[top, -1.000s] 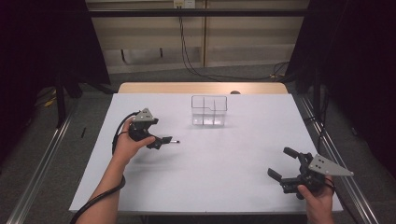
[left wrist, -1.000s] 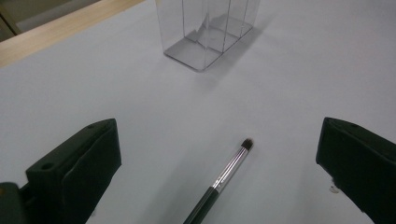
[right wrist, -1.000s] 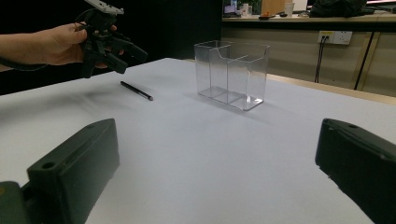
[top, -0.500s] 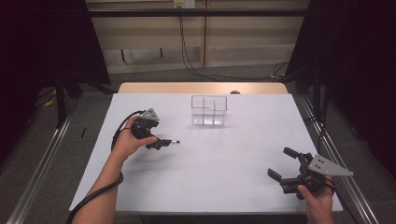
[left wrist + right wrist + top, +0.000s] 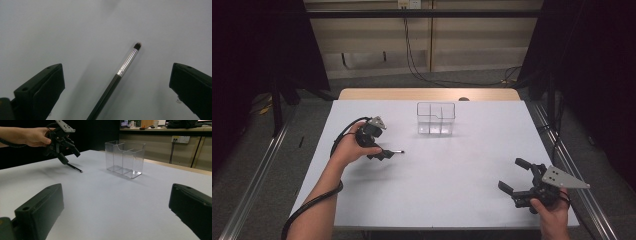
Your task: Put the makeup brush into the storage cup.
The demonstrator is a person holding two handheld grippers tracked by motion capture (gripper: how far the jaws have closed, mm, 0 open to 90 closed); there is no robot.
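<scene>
The left gripper [image 5: 384, 152] is hovering low over the white counter [image 5: 452, 190] with a slim makeup brush [image 5: 117, 82] between its fingers. In the left gripper view the fingers [image 5: 41, 92] are standing wide apart on either side of the brush, touching neither side of its handle, so whether anything nearer the camera is holding the brush I cannot tell. The brush is pointing its dark tip toward the clear two-compartment organizer [image 5: 436, 118], which is standing upright near the far middle of the counter, probably because that box is where the brush is headed. The right gripper [image 5: 518, 176] is waiting near the counter's near right corner, fingers spread and empty, well apart from the work. The right gripper view is giving what the high view cannot: a side look at the brush slanting down to the counter, and the organizer's inner divider [image 5: 124, 157].
</scene>
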